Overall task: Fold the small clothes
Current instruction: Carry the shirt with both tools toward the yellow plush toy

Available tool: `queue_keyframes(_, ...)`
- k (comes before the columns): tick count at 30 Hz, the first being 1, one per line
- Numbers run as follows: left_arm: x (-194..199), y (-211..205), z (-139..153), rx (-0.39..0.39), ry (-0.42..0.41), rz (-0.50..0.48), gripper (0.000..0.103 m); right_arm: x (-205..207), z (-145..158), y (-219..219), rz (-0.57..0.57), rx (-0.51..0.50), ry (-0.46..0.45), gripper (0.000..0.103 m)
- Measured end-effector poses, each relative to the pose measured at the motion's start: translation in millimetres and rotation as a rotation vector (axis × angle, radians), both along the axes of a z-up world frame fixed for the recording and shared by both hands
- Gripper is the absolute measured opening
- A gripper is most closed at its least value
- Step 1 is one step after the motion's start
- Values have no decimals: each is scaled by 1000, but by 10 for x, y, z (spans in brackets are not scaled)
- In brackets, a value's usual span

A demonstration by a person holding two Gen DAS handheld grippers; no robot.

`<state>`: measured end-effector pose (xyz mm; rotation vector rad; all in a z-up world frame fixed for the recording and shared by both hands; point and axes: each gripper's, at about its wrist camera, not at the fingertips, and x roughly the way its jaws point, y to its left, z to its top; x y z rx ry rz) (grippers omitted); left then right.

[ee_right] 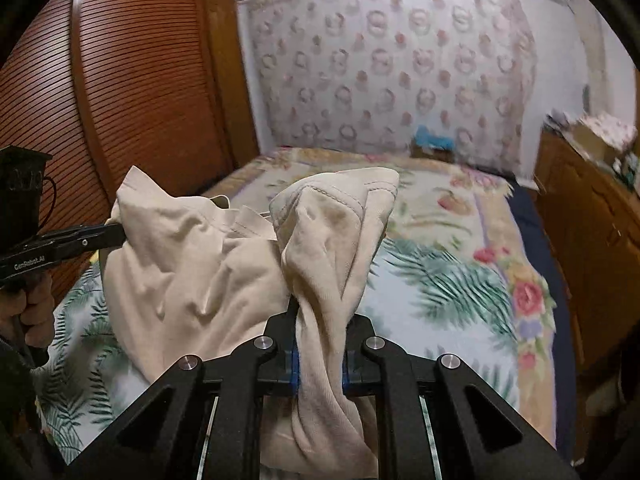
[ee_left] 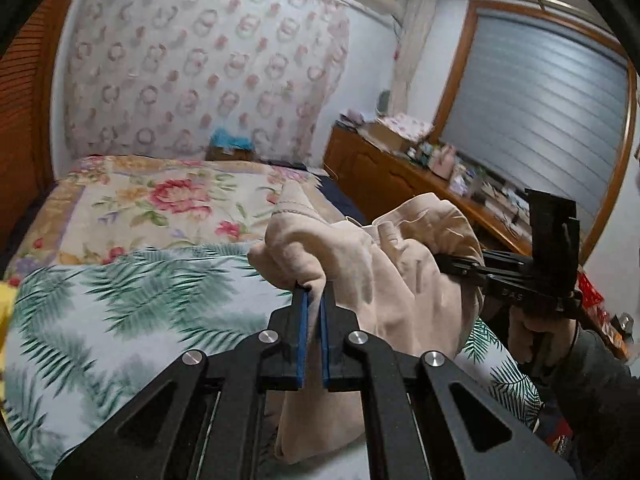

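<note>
The left tongs [ee_left: 313,294] pinch a fold of the beige garment [ee_left: 360,264], blue pads nearly together. The right tongs [ee_right: 320,320] clamp a thick twisted bunch of it. The garment hangs crumpled between them above the bed [ee_right: 440,292], over its leaf-printed near end.

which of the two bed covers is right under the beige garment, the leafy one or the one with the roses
The green palm-leaf cover, nearest both hand-held grippers, lies under the beige garment. The rose-patterned cover lies farther back, toward the headboard.
</note>
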<state>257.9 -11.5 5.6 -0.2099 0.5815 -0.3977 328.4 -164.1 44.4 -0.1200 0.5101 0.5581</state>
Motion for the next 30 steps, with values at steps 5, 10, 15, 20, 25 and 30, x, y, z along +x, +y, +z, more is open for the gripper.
queue_keyframes(5, -261, 560, -35, 18, -13, 115, 6, 49, -34, 457, 98, -20, -19, 13)
queue_keyframes(10, -418, 1129, -48, 1, -17, 223, 6, 196, -52, 992, 190, -32, -27, 13)
queue_keyframes(15, -516, 1431, -151, 6, -12, 288, 6, 520, -33, 1361, 268, -72, -42, 13)
queue_keyframes(20, -559, 1770, -406, -5, 20, 365, 6, 887, -1, 1806, 334, -143, -51, 13)
queue_keyframes(25, -702, 2011, -655, -39, 59, 424, 6, 1229, -22, 2436, 430, -226, -67, 13)
queue_keyframes(30, -792, 2075, -792, -56, 94, 470, 6, 1452, -156, 3049, 529, -308, -80, 13)
